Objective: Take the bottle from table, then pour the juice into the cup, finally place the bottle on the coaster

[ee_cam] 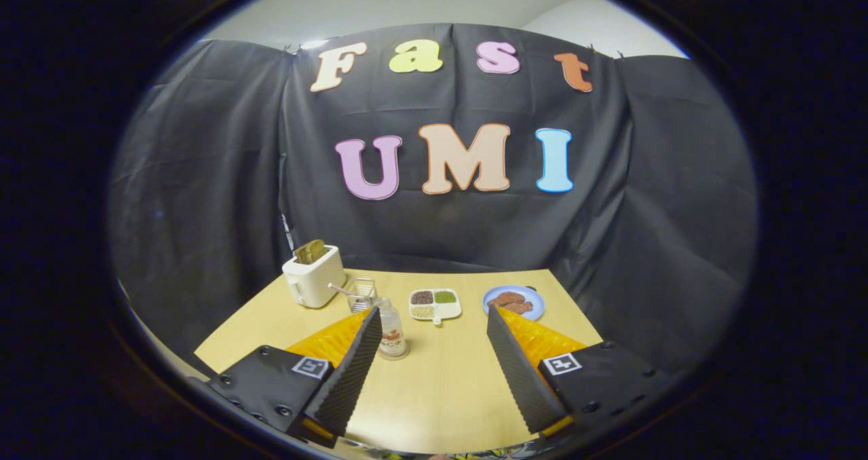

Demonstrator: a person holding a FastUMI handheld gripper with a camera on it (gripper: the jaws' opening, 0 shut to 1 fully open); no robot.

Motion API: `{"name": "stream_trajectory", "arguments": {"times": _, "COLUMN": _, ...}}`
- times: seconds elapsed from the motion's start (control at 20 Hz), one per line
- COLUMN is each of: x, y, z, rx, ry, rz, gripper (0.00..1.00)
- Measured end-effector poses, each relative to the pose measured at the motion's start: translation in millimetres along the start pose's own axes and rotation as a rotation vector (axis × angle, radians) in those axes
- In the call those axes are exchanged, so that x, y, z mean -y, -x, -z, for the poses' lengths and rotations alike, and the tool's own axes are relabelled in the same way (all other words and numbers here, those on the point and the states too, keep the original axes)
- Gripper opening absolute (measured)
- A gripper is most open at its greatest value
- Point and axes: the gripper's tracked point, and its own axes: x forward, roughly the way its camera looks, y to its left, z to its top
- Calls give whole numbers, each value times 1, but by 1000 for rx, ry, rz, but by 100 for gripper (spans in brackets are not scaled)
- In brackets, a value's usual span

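The bottle (391,329) is small and clear with a pale cap; its label is too small to read. It stands mid-table (441,385), just beside the left finger. The gripper (428,321) is spread wide, holding nothing. Bare wood lies between the fingers.

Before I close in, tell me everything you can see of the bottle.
The bottle is small and clear, plastic or glass by its look, with a pale cap and a label band round its lower half. It stands upright on the wooden table, just ahead of the open gripper, beside the tip of its left finger; contact is unclear. A wire basket stands just behind it. Its fill level is unclear.
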Motion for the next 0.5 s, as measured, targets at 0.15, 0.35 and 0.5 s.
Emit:
{"name": "stream_trajectory", "arguments": {"times": 0.15, "x": 6, "y": 1, "z": 2, "rx": 7, "ry": 5, "rz": 3, "gripper": 97}}
{"name": "stream_trajectory", "arguments": {"times": 0.35, "x": 17, "y": 4, "z": 4, "rx": 8, "ry": 10, "rz": 16, "gripper": 97}}
{"name": "stream_trajectory", "arguments": {"times": 0.5, "x": 22, "y": 5, "z": 6, "rx": 8, "ry": 4, "rz": 18, "gripper": 97}}
